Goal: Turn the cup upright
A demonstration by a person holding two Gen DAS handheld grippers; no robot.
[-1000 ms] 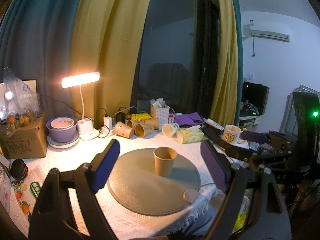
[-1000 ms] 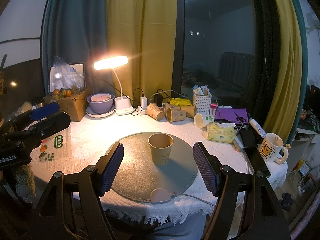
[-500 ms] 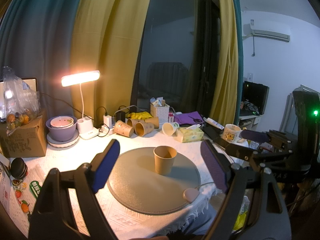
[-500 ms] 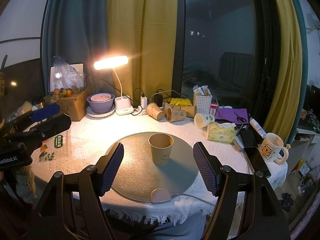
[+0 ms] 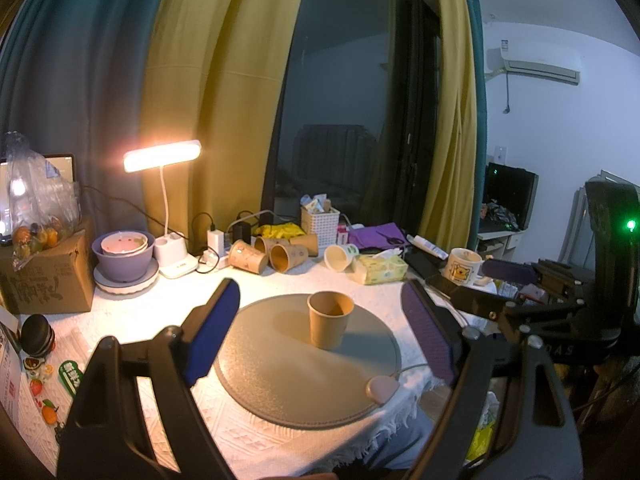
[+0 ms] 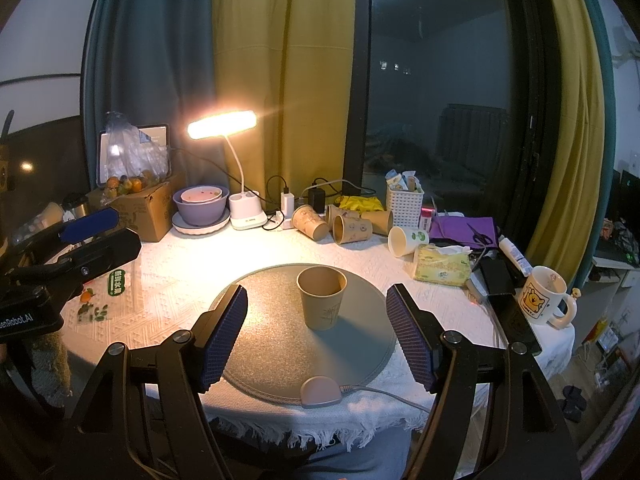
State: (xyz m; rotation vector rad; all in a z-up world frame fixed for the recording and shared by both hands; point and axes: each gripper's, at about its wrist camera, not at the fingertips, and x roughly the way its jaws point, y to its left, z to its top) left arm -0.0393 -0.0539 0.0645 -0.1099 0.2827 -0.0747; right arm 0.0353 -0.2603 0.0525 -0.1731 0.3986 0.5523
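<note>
A brown paper cup (image 5: 330, 319) stands upright, mouth up, on a round grey mat (image 5: 280, 372) in the middle of the table; it shows in the right wrist view (image 6: 321, 297) on the same mat (image 6: 272, 344). My left gripper (image 5: 322, 330) is open and empty, held back from the cup, with the cup seen between its blue pads. My right gripper (image 6: 316, 334) is open and empty, also short of the cup. The right gripper shows at the right of the left wrist view (image 5: 500, 280), and the left gripper at the left of the right wrist view (image 6: 86, 232).
Several paper cups (image 6: 344, 226) lie on their sides at the back beside a white basket (image 6: 404, 202). A lit desk lamp (image 6: 240, 196), purple bowl (image 6: 200, 206), cardboard box (image 6: 144, 208), tissue pack (image 6: 442, 266) and bear mug (image 6: 542, 300) ring the mat. A pink puck (image 6: 320, 391) sits at the mat's front edge.
</note>
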